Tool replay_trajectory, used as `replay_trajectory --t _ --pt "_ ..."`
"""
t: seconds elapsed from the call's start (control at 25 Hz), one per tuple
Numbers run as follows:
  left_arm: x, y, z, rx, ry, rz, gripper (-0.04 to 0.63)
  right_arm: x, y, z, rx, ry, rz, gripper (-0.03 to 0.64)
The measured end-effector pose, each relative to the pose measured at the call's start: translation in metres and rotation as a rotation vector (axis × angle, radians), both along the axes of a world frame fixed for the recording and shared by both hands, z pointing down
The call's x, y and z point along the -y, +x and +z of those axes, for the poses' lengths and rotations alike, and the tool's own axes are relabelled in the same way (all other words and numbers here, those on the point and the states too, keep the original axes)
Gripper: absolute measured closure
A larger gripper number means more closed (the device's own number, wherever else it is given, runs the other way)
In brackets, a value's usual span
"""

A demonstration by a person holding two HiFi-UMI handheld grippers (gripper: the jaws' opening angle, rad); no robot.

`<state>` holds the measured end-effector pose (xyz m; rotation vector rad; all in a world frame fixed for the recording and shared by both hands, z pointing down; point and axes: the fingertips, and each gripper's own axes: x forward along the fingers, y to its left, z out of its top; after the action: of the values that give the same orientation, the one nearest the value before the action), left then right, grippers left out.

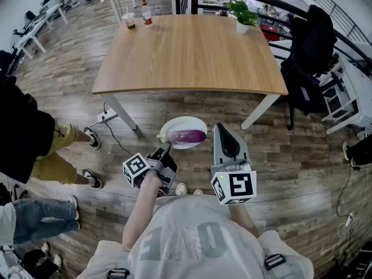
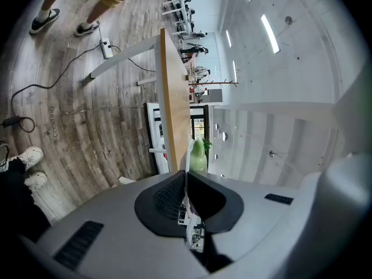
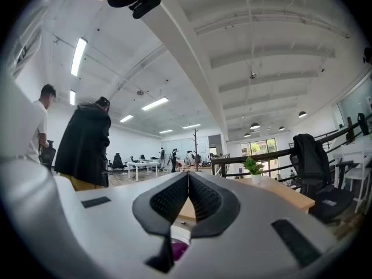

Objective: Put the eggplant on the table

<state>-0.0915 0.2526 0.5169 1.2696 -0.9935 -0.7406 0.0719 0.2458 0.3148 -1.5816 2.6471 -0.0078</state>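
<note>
left gripper [image 1: 167,149]: lower centre of the head view, jaws clamped on the near-left rim of a white plate [image 1: 187,120].
right gripper [image 1: 220,128]: just right of the plate, jaws closed together with nothing between them.
eggplant [image 1: 187,136]: purple, lying on the plate, over the floor and short of the table [image 1: 192,51] at upper centre.
handling: probably best to hold the plate level so the eggplant cannot roll, lift it clear of the near table edge, and set it down on bare wood.
</note>
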Motion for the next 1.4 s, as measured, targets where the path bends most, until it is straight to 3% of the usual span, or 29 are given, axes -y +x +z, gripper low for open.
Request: replay_trajectory --t 0.92,1.4 --pt "0.018 -0.036 -0.003 0.033 0.005 0.051 0.577 0.019 -0.031 0.008 0.041 -0.019 0.032 0.598" --pt "0.098 -0.059 -0.009 0.021 0.073 0.018 0.577 0.075 -0.028 0.022 0.037 0.028 0.071 0.597"
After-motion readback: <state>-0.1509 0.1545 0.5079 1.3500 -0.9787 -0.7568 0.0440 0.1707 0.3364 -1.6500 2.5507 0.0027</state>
